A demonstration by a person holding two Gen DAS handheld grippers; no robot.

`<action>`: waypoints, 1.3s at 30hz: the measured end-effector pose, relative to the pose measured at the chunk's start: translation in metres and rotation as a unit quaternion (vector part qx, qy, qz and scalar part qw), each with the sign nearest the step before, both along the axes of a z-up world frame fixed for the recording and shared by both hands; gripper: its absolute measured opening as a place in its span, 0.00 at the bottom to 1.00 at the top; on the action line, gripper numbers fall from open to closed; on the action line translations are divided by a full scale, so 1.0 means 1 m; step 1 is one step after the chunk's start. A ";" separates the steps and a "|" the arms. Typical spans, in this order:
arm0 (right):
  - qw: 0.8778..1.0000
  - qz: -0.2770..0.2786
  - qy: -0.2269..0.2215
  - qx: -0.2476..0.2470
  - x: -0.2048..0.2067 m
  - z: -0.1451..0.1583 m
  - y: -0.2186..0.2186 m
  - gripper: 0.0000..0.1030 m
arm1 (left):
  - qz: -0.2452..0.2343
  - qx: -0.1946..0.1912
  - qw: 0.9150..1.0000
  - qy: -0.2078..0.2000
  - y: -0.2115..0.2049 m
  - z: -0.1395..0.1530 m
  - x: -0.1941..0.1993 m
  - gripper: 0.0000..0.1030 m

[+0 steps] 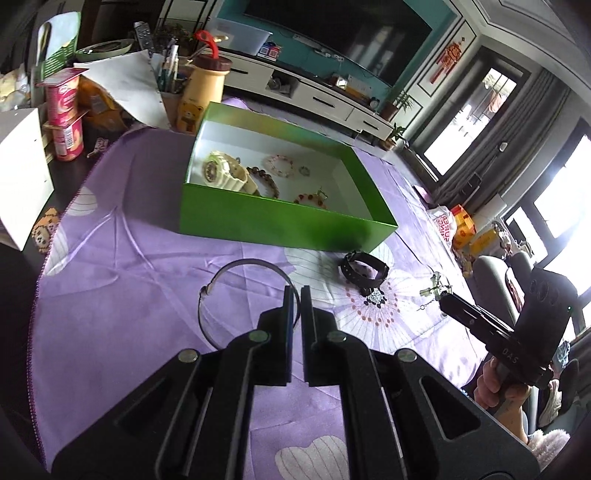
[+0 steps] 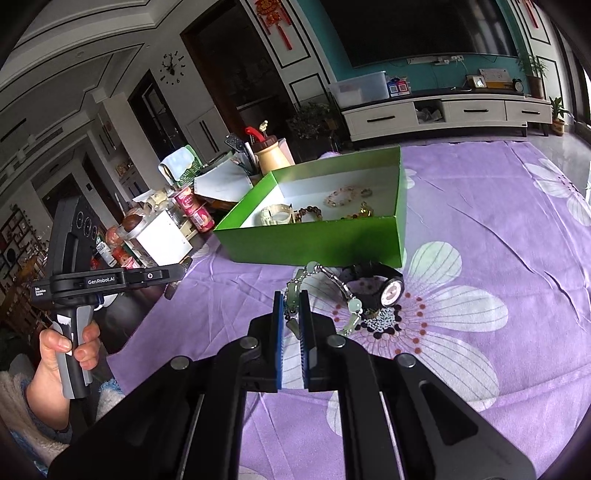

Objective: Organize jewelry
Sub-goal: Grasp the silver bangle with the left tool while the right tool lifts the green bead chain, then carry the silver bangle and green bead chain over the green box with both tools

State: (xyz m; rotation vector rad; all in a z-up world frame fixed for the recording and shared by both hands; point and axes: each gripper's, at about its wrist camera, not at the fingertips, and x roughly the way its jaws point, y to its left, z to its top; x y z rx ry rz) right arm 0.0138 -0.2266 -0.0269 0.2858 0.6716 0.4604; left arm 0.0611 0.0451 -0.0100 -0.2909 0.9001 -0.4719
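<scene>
A purple flowered cloth [image 1: 147, 266] covers the table. At its far left edge stand two stacked pink cups [image 1: 64, 114], a white box [image 1: 22, 173] nearer than them, a pen holder [image 1: 170, 88] and a tan bear bottle [image 1: 201, 92] with a brown lid. Beyond the cloth a white TV cabinet [image 2: 436, 112] runs along the teal wall, a dark television [image 1: 340, 26] above it, potted plants [image 2: 559, 114] at its end

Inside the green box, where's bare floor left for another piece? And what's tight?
Bare floor: the box right half, past the red bead bracelet toward the far right corner. Crowded: the left end, with cream watch, brown bead bracelet and pink bracelet close together.
</scene>
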 end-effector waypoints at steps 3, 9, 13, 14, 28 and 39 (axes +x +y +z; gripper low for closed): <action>1.000 0.002 -0.005 -0.001 0.004 0.004 0.001 0.07 | 0.009 -0.003 1.000 -0.004 0.009 0.002 0.000 0.03; 1.000 0.004 -0.011 -0.003 0.016 0.010 0.006 0.07 | 0.018 -0.012 1.000 -0.007 0.019 0.006 0.007 0.03; 1.000 0.009 -0.017 -0.007 0.025 0.014 0.009 0.07 | 0.017 -0.011 1.000 -0.014 0.017 0.011 0.017 0.03; 1.000 0.009 -0.019 -0.008 0.028 0.016 0.009 0.07 | 0.016 -0.010 1.000 -0.016 0.016 0.013 0.020 0.03; 0.998 -0.001 -0.039 -0.039 0.084 0.035 0.009 0.07 | 0.006 -0.004 1.000 -0.029 -0.006 0.027 0.090 0.03; 1.000 -0.004 -0.015 -0.025 0.145 0.043 0.007 0.07 | 0.011 -0.009 1.000 -0.006 -0.024 0.032 0.167 0.03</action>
